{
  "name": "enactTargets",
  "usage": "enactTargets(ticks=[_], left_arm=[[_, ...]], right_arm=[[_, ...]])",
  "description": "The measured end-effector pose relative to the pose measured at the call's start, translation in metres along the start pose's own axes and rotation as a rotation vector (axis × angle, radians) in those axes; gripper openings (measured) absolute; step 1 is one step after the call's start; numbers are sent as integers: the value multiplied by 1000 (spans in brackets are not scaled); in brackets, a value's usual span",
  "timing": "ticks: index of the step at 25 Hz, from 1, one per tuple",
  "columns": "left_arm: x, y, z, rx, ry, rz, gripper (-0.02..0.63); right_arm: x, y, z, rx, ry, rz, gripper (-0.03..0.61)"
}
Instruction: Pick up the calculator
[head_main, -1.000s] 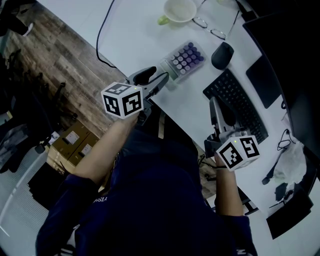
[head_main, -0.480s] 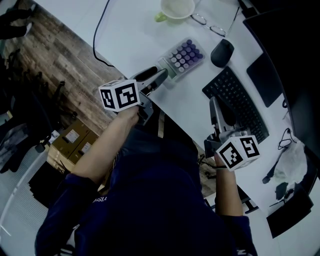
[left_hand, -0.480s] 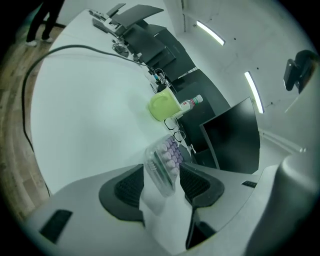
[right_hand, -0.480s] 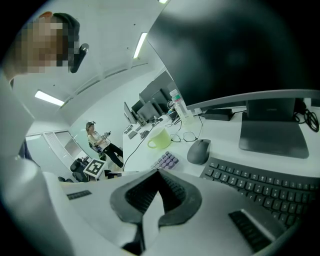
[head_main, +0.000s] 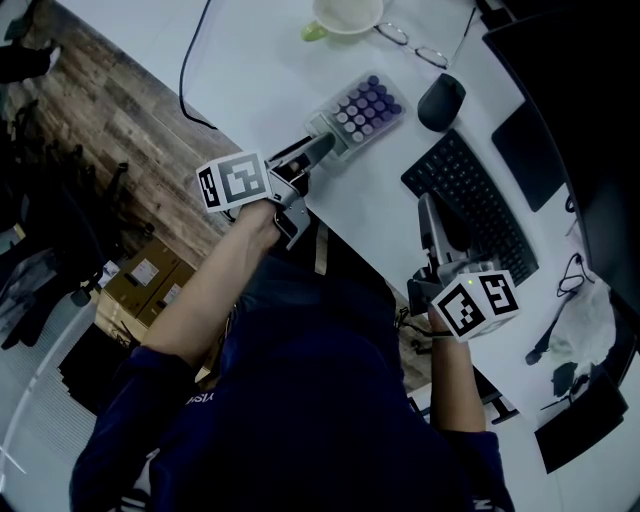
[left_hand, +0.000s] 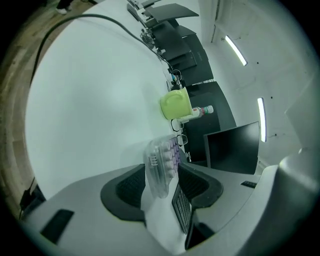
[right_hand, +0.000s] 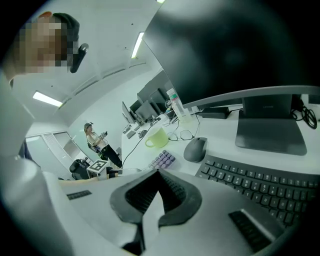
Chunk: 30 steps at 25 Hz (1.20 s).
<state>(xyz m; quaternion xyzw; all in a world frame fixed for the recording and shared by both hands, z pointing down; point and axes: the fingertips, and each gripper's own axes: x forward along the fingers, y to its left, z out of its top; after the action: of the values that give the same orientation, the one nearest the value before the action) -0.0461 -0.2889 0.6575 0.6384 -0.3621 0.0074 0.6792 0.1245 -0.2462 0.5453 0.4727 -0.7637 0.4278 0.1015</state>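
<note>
Now | your left tongs (head_main: 322, 146) just closing, calculator (head_main: 362, 108) between, not yet pinched | right tongs (right_hand: 159, 172) closed, empty | grip and lift remain

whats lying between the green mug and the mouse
A pair of glasses lies on the white desk between the mug and the mouse. The head view shows it, and so does the right gripper view.

No text could be read. White print (head_main: 200, 398) on the dark shirt (head_main: 320, 400), below and left of the right gripper (head_main: 426, 203), was too small to make out. So were the labels on the cardboard boxes (head_main: 150, 282) farther left.
</note>
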Motion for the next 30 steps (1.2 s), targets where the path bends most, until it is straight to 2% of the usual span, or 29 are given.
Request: enactTargets(ticks=[5, 13, 21, 30], left_arm=[[9, -19, -2, -60, 7, -41, 215], [13, -17, -4, -91, 10, -24, 189], [13, -9, -6, -122, 2, 22, 114], [9, -11, -7, -139, -7, 1, 104]], right_arm=[[-1, -5, -1, 9, 3, -9, 5], [-4, -11, -1, 18, 2, -15, 5], [-2, -12, 0, 20, 0, -14, 5], [0, -8, 2, 17, -9, -15, 5]])
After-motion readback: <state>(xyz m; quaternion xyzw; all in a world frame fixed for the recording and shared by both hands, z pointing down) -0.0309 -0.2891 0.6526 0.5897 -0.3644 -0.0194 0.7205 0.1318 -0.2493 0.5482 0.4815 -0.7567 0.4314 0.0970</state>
